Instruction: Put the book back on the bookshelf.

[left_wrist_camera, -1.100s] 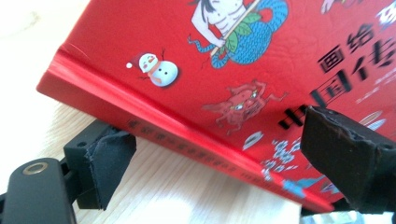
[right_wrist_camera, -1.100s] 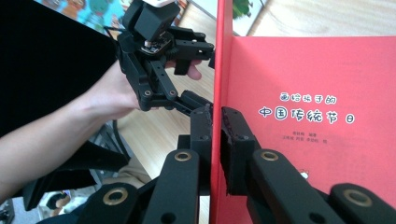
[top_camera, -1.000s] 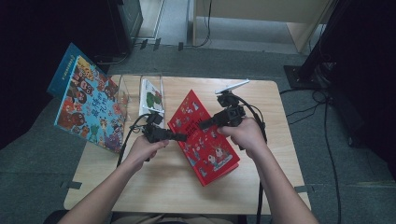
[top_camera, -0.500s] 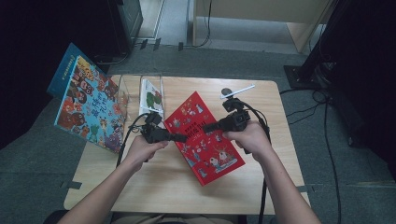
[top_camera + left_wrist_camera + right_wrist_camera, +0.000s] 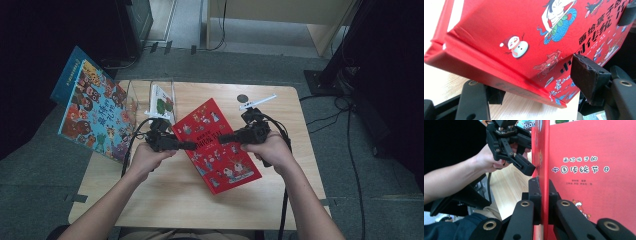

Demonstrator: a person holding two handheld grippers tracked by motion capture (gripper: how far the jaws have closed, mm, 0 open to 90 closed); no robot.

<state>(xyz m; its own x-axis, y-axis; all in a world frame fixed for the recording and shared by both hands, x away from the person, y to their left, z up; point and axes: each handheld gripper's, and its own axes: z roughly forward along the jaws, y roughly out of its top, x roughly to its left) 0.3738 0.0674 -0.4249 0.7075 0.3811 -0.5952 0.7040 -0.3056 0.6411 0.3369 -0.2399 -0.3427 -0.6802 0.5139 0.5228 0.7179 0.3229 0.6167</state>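
A red picture book [image 5: 225, 162] with cartoon figures and white Chinese lettering is held just above the wooden table [image 5: 175, 205]. My right gripper [image 5: 223, 138] [image 5: 543, 192] is shut on the cover's edge, with a pad on each side. My left gripper [image 5: 192, 146] [image 5: 541, 85] straddles the book's [image 5: 511, 30] spine edge, one jaw below and one above the cover. Its jaws have just been closing, and a small gap still shows at the pads. In the right gripper view the left gripper [image 5: 529, 170] reaches the book [image 5: 594, 170] from the far side.
A large blue picture book [image 5: 90, 115] leans off the table's left edge. A clear stand [image 5: 150, 90] at the back left holds a white and green book [image 5: 162, 102]. A small dark disc [image 5: 242, 98] lies at the back. Cables trail from both grippers.
The red book has settled lower and swung slightly, still in the right gripper. The left gripper's jaws have narrowed around the book's spine edge. Both hands have hardly shifted.
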